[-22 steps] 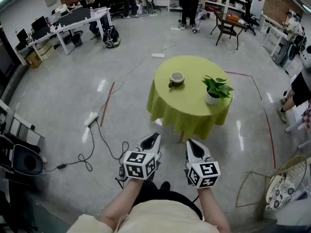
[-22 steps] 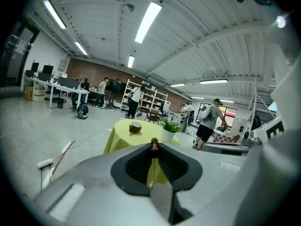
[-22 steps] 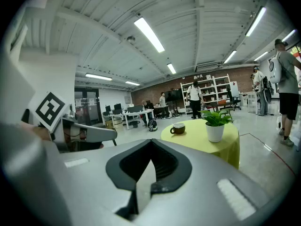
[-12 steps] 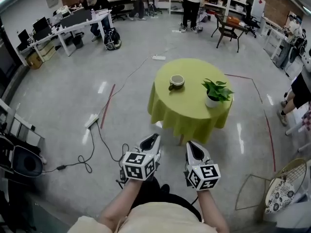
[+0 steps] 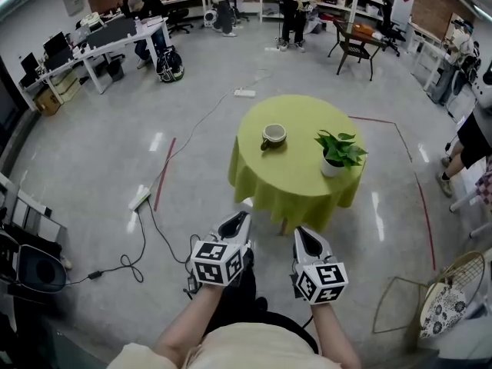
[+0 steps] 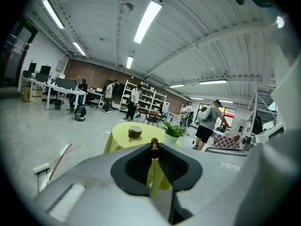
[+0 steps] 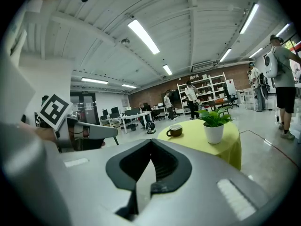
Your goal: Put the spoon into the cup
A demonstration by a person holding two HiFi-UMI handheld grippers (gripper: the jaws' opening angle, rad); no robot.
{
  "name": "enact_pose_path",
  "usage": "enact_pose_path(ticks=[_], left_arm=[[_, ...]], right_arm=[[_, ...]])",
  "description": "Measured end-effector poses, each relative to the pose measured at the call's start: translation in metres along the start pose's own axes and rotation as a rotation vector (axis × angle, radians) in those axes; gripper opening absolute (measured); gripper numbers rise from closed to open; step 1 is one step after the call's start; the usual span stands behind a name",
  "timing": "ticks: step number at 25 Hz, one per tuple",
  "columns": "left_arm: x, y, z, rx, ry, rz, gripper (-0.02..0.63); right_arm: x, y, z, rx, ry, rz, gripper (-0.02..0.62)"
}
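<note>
Table (image 5: 261,177) sits nearer now. Your left gripper (image 6: 154,144) pinches what seems the spoon (image 6: 154,148); right gripper (image 7: 150,143) is clamped empty. Close in and steady the spoon over the far-left-edge cup (image 5: 273,135).

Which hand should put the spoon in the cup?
Left. The left gripper pinches a small brown tip, seemingly the spoon; the right gripper is shut and empty. Both are far from the cup.

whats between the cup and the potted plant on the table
Only bare tablecloth lies between cup and plant, seen in the head view.
</note>
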State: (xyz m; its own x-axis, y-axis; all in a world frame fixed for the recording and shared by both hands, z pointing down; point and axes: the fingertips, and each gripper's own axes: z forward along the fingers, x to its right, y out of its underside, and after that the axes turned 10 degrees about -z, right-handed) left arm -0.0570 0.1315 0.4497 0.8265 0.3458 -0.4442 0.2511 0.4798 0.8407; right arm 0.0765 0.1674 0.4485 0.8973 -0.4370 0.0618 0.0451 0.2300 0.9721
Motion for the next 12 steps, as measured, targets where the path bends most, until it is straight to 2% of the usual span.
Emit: enact_pose_path(ticks=[12], left_arm=[[-0.034,-0.027,0.072,-0.023,0.009,-0.006,0.044]], right_arm=[[0.032,-0.007,0.074,-0.024,0.009,0.003,0.002]])
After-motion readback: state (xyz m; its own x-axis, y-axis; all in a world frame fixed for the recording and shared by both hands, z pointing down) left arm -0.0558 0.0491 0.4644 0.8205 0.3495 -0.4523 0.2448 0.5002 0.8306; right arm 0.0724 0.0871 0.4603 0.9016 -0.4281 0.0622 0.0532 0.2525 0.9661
